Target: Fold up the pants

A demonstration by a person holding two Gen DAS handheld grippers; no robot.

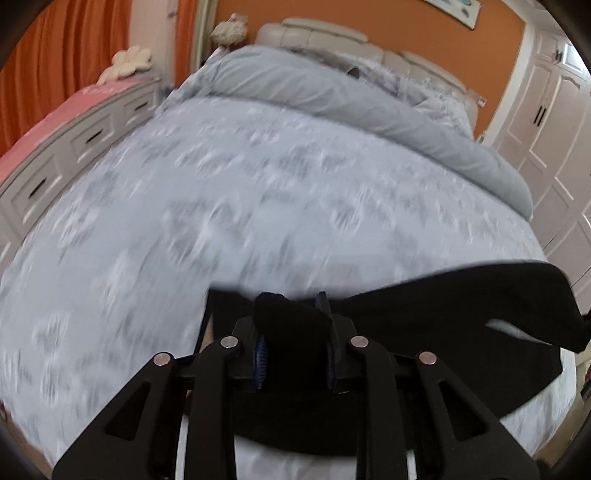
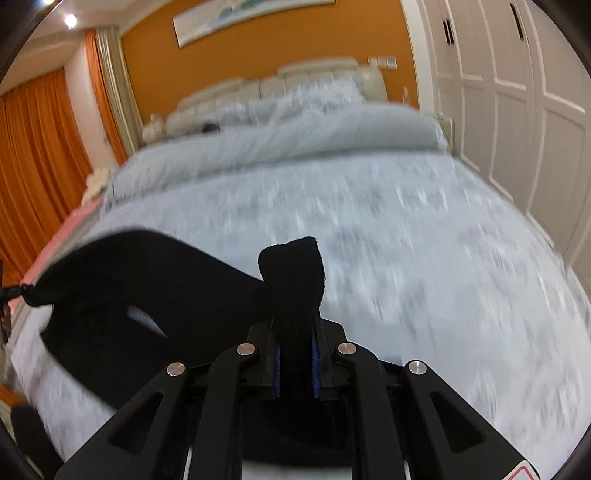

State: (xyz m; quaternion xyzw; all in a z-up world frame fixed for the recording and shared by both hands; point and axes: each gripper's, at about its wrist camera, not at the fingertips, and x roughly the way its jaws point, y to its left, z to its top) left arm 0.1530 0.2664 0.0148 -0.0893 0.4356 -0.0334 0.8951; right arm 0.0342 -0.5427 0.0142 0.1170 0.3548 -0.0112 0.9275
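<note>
The left gripper (image 1: pixel 293 325) has its jaws clamped on a bunched wad of the black pants (image 1: pixel 461 295), the cloth bulging up between the blue pads (image 1: pixel 260 356) at 6 o'clock in the left wrist view. From that pinch the pants stretch out toward 3 o'clock as a broad dark band held above the bed (image 1: pixel 240 192), with a small gap in the fabric showing pale bedding through it. In the right wrist view the right gripper (image 2: pixel 295 332) is closed on another fold of the pants (image 2: pixel 147 280), a narrow tongue of cloth standing up past the fingertips at the centre; the rest sweeps off toward 9 o'clock in a curved loop over the bed (image 2: pixel 406 240). The bedding is pale blue-grey with a blurred pattern, and a folded grey duvet (image 1: pixel 332 92) lies across the far end near 12 o'clock, in front of a cream headboard (image 1: pixel 321 35). A white dresser (image 1: pixel 74 147) stands at 9 o'clock in the left view, orange curtains (image 2: pixel 33 166) hang at 9 o'clock in the right view, and white wardrobe doors (image 2: pixel 517 92) fill 2 o'clock
</note>
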